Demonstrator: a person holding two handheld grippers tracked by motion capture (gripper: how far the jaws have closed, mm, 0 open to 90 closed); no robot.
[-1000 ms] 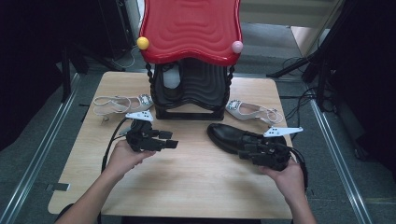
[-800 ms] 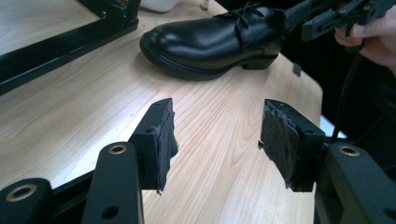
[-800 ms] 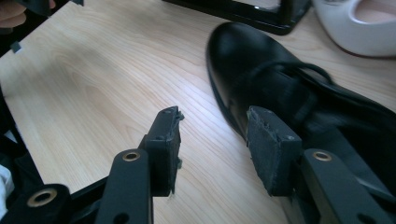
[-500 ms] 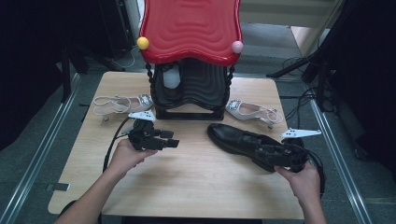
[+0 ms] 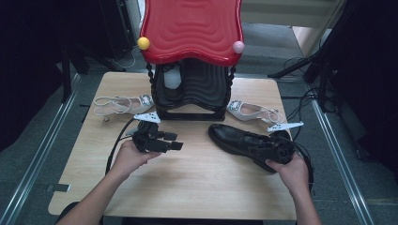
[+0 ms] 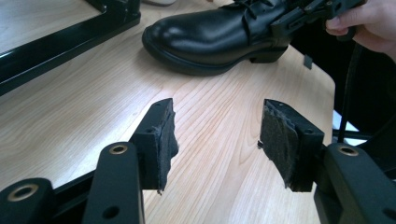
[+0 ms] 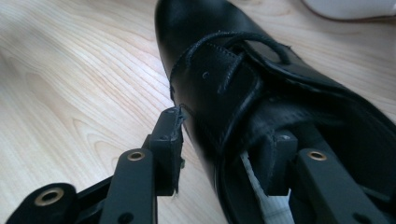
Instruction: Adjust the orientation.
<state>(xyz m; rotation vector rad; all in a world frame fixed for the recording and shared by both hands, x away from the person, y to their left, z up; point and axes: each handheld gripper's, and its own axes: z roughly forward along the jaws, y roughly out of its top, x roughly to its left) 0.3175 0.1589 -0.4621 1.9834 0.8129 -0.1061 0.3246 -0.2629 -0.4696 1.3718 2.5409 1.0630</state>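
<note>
Right tongs (image 7: 224, 154) straddled the black lace-up shoe's (image 5: 244, 140) collar.
Jaws closing, one inside; stiff leather wall suited gripping. Left tongs (image 6: 217, 140) stood open at nine o'clock.

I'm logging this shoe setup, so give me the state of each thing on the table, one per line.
black shoe: upright on the table, its side wall between the right jaws.
right gripper: jaws closing, one inside the shoe.
left gripper: open, empty.
left sandal: lying untouched.
right sandal: lying untouched.
</note>
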